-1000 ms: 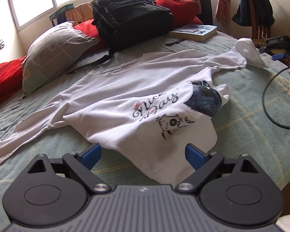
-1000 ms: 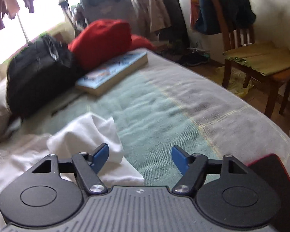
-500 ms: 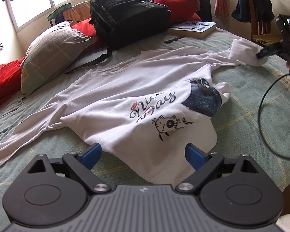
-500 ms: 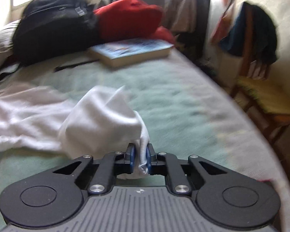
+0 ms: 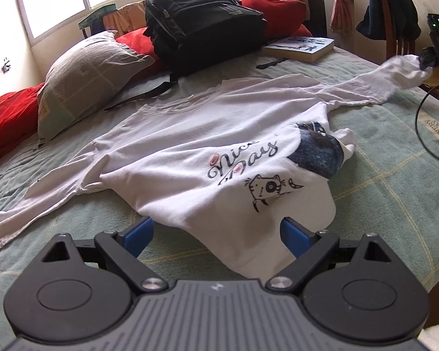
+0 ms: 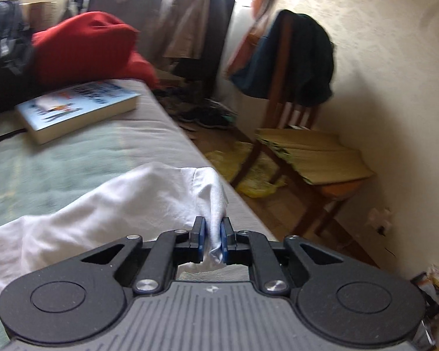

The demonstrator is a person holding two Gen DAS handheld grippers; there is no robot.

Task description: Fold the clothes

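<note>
The white shirt [image 5: 190, 146] lies face-up across the bed [image 5: 380, 175], spread out for folding. At its near hem the left claw [image 5: 216, 235] waits wide open, holding nothing. Far right, the right claw [image 6: 212, 241] has just closed on the sleeve [image 6: 210, 201], drawing it taut, probably to straighten it.
</note>
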